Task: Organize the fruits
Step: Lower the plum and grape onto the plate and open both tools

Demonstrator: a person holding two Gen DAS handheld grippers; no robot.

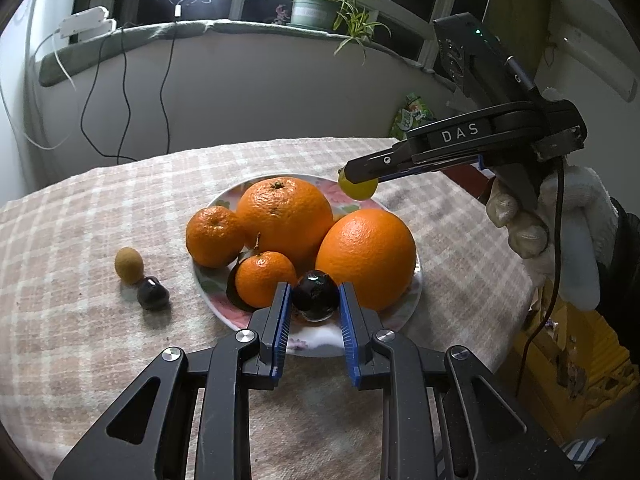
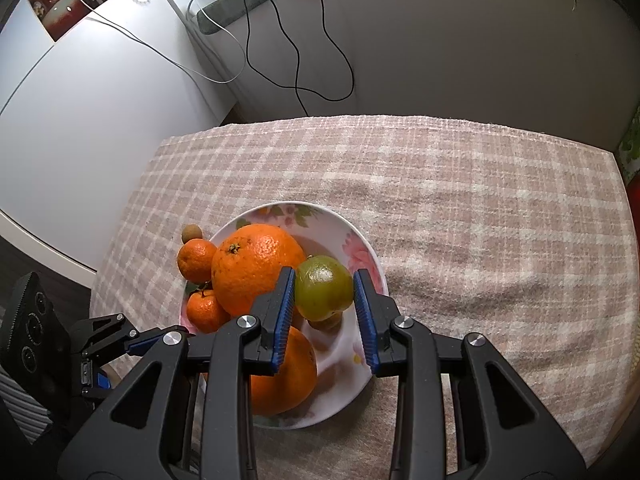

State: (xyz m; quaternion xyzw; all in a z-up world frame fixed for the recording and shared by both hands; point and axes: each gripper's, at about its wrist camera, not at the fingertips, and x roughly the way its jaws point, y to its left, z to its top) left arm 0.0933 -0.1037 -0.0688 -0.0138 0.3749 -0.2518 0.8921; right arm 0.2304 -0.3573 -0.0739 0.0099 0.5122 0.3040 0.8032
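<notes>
A flowered plate (image 1: 320, 346) on the checked tablecloth holds two large oranges (image 1: 286, 216) (image 1: 366, 258) and two small mandarins (image 1: 216, 236) (image 1: 264, 278). My left gripper (image 1: 315, 296) is shut on a dark plum (image 1: 314, 296) just above the plate's near rim. My right gripper (image 2: 325, 288) is shut on a small yellow-green fruit (image 2: 323, 288) and holds it over the plate (image 2: 360, 256); it also shows in the left wrist view (image 1: 358, 188). A brown kiwi-like fruit (image 1: 129, 265) and a second dark plum (image 1: 153, 293) lie on the cloth left of the plate.
The table's edges fall away at the right (image 1: 516, 280) and far side. Cables (image 1: 124, 92) hang down the wall behind. A potted plant (image 1: 316, 8) stands on the window ledge. A green packet (image 1: 412, 116) leans at the far right.
</notes>
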